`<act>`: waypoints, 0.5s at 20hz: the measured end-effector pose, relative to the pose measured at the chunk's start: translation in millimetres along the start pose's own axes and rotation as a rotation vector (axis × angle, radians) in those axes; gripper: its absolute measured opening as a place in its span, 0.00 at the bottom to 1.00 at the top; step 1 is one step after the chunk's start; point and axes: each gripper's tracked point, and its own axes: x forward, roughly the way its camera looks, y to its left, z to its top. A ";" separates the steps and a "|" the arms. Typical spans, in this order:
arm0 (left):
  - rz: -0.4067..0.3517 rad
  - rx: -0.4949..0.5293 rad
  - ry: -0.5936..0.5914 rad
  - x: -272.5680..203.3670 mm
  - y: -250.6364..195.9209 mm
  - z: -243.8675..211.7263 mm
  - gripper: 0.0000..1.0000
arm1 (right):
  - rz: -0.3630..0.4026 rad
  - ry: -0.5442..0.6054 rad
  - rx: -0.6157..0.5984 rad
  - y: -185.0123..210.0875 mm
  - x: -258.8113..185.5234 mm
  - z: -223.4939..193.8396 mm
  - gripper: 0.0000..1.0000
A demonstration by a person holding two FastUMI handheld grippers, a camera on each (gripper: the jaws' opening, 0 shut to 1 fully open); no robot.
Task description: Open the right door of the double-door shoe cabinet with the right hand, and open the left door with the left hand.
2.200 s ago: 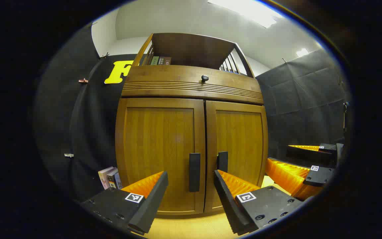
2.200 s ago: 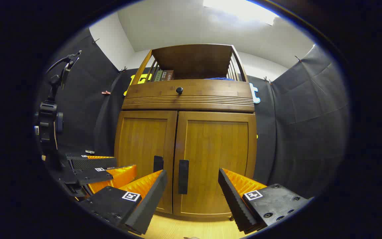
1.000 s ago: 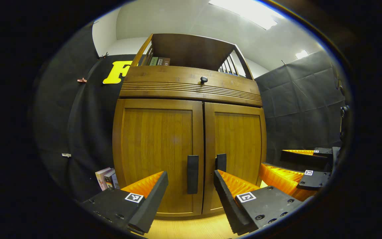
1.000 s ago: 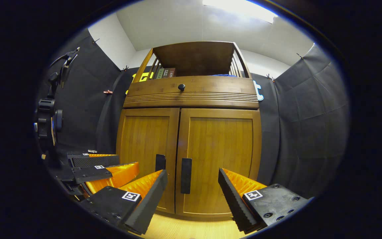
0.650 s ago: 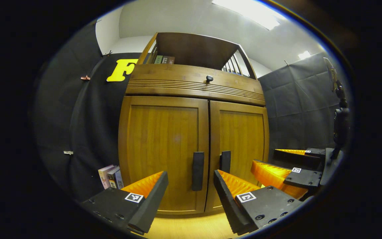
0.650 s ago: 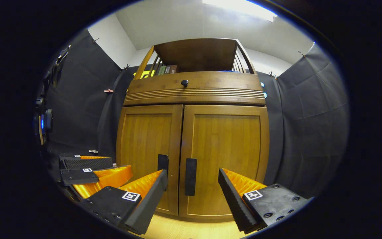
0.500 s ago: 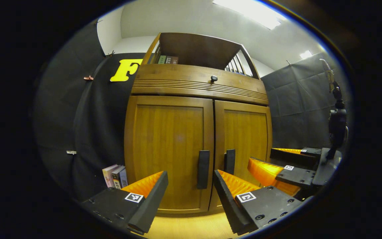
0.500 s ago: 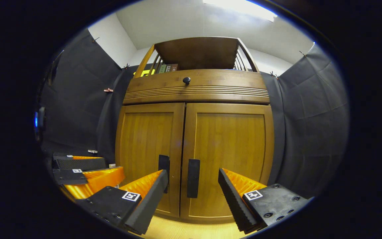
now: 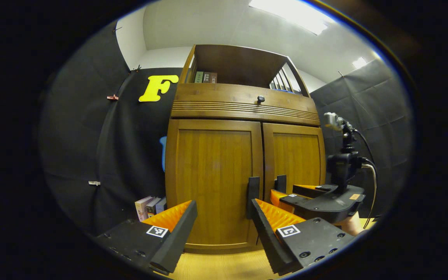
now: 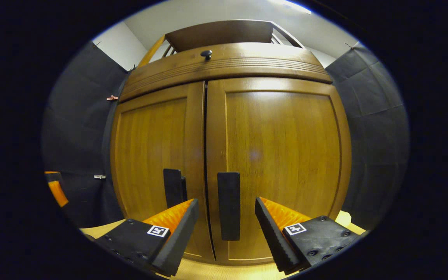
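While both doors (image 10: pixel 278 155) closed, books (image 9: pixel 205 77) on cabinet's top shelf (image 9: pixel 239 66); each hand-held gripper (image 10: pixel 226 225) wide.

My right gripper (image 10: pixel 226 223) hung with fingers (image 10: pixel 177 233) spread apart, close before the shoe cabinet (image 10: pixel 228 62). The right door's handle (image 10: pixel 228 206) stood between them, untouched. Both the right door (image 10: pixel 282 155) and the left door (image 10: pixel 150 155) were closed.

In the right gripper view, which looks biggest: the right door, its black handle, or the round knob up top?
1. Right door
2. Handle
3. Knob, though it sits farther from the camera, which shrinks it.
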 end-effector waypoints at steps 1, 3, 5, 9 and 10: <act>-0.002 -0.006 0.000 2.0 0.9 -1.9 0.87 | -0.014 0.000 0.001 -3.8 8.7 -3.1 0.91; -0.001 -0.011 0.019 4.7 5.5 -9.5 0.86 | -0.045 0.005 -0.018 -13.6 18.0 -8.1 0.84; -0.008 -0.025 0.037 8.1 6.4 -15.7 0.87 | -0.055 -0.003 -0.035 -16.1 23.8 -8.9 0.72; -0.023 -0.039 0.074 12.7 4.6 -26.6 0.87 | -0.013 0.007 -0.046 -3.8 26.5 -11.6 0.49; -0.026 -0.043 0.081 11.9 3.1 -27.9 0.84 | -0.021 -0.004 -0.077 -4.0 28.4 -10.2 0.39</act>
